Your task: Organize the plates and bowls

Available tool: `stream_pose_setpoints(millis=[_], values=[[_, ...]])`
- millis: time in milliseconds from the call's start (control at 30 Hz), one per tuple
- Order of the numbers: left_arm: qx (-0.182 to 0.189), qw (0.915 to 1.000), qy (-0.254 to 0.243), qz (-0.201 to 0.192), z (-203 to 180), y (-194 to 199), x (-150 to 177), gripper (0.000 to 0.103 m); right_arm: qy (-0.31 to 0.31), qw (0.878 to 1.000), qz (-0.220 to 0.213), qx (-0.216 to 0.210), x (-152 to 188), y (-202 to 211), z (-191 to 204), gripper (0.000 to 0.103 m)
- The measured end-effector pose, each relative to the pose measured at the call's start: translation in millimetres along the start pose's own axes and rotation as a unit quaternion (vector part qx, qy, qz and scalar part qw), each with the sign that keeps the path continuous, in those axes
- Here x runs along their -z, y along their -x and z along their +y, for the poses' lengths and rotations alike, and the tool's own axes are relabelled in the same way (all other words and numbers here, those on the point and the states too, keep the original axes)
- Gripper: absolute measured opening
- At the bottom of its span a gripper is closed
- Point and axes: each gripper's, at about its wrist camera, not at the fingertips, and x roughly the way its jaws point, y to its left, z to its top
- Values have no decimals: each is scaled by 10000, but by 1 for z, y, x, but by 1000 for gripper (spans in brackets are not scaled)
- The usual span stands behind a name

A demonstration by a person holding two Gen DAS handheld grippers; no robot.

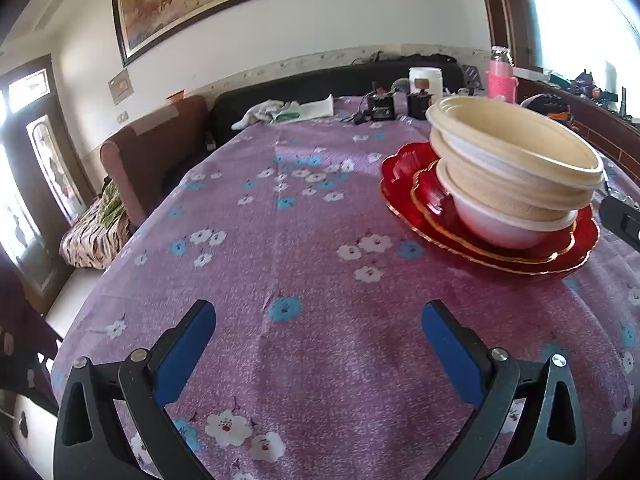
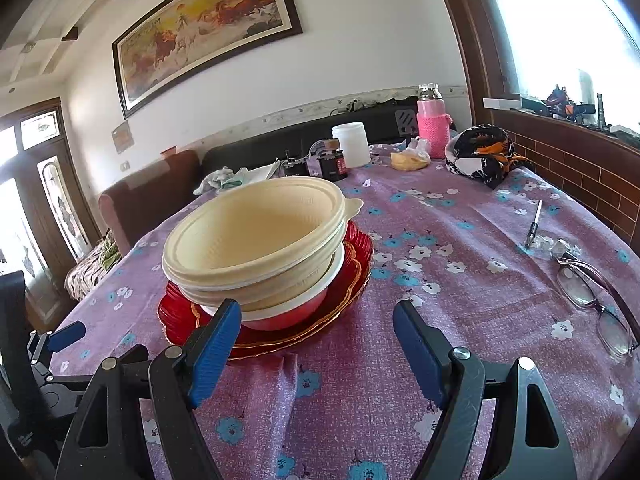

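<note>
A stack of cream and white bowls (image 1: 516, 172) (image 2: 256, 248) stands on two stacked red plates (image 1: 404, 176) (image 2: 180, 320) with gold rims, on the purple flowered tablecloth (image 1: 280, 240). The stack leans a little. My left gripper (image 1: 318, 332) is open and empty, low over the cloth, to the left of the plates and nearer than them. My right gripper (image 2: 316, 340) is open and empty, just in front of the plates, its left finger (image 2: 216, 344) overlapping the plate rim in view. The left gripper also shows at the left edge of the right wrist view (image 2: 66, 336).
Glasses (image 2: 596, 300) and a pen (image 2: 534, 224) lie on the right of the table. At the far edge stand a pink bottle (image 2: 434, 128), a white jar (image 2: 352, 144), dark small jars (image 2: 332, 164), a scarf (image 2: 484, 156) and a cloth (image 1: 280, 112). A sofa (image 1: 152, 152) is behind the table.
</note>
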Motion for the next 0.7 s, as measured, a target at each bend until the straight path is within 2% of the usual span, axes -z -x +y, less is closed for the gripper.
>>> stream_pose_setpoints(millis=[300,700], values=[[-216,9996,-150,-57,-5,2,1,103,7,10000,15,-7,0,0,1,82],[-258,9994,-216,-72,-5,2,1,103,11,10000,4,-9,-1,0,1,82]])
